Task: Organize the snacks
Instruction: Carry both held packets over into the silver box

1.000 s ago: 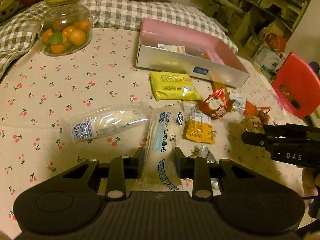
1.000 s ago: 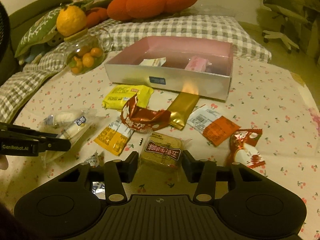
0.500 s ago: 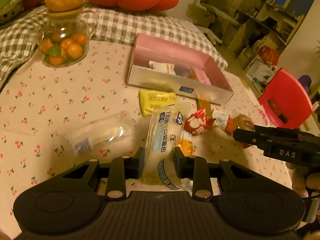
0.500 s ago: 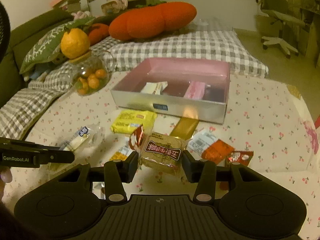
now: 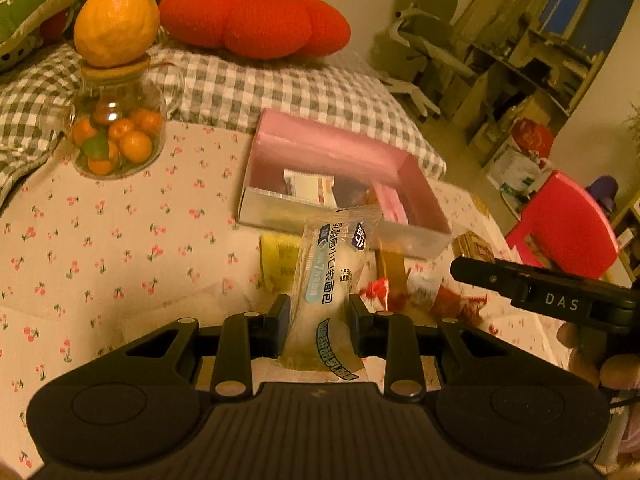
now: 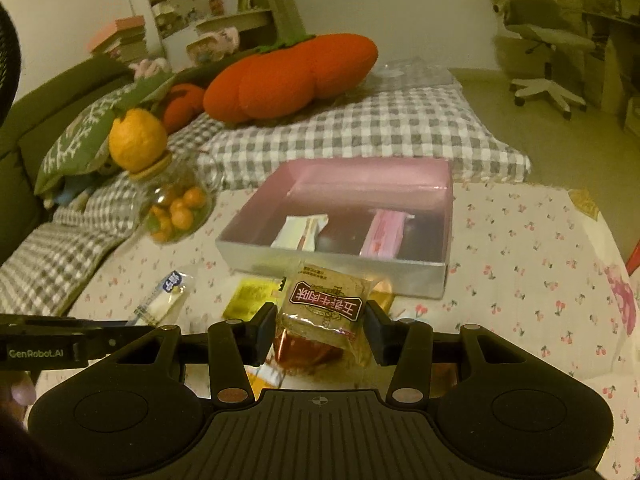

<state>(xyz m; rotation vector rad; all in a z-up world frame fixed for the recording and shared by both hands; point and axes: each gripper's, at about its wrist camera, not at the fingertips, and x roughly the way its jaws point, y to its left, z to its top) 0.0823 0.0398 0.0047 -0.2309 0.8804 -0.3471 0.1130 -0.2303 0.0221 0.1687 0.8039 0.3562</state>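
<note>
My left gripper (image 5: 319,316) is shut on a long clear bread packet (image 5: 334,276) with blue print, held upright above the cherry-print cloth. In the right wrist view my right gripper (image 6: 321,330) is shut on a brown square snack packet (image 6: 326,304). Both packets hang in front of the pink box (image 5: 424,196) (image 6: 448,200), which holds a white packet (image 6: 300,232) and a pink packet (image 6: 384,232). The right gripper's finger (image 5: 520,284) crosses the left wrist view at right. A yellow packet (image 5: 278,256) and red wrappers (image 5: 380,292) lie on the cloth below.
A glass jar of small oranges (image 5: 116,136) with a large citrus fruit on its lid stands at the back left. A red pumpkin cushion (image 5: 256,20) and checked blanket (image 5: 288,92) lie behind the box. A red chair (image 5: 568,228) stands at right. Another bread packet (image 6: 168,296) lies left.
Both grippers have risen with their packets, lifting them off the cloth. The pink box now sits closer to the middle of both views, and the loose snacks have dropped lower in view.
</note>
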